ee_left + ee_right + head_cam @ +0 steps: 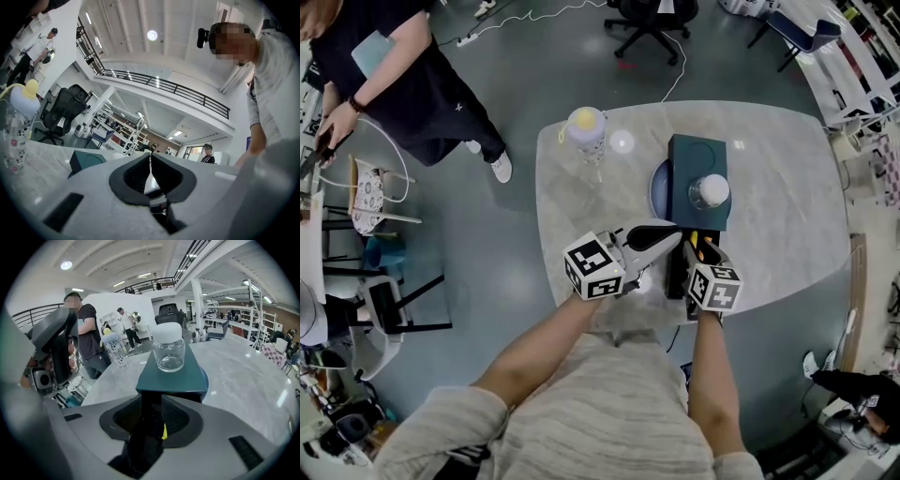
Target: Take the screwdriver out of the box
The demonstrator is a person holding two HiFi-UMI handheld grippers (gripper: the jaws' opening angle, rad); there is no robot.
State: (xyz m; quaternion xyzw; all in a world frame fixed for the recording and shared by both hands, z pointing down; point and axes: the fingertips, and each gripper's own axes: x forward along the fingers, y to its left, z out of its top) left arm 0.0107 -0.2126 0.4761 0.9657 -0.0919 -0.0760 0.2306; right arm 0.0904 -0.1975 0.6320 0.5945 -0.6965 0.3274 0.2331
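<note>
A large open workshop with a grey floor, office chairs, shelving and other people standing about. A pale, marble-patterned round-cornered table fills the middle; its top looks smooth and hard. On it stands a dark teal box with a white-lidded glass jar resting on its top, and a baby bottle well apart to the left.

At the box's near, dark open end lies the screwdriver, which shows yellow and black. It is probably light, rigid and a little slick, and best taken across its thick handle.

The right gripper is angled down over it, its jaws wide around a dark shape. The left gripper is closed and empty, just beside it.
</note>
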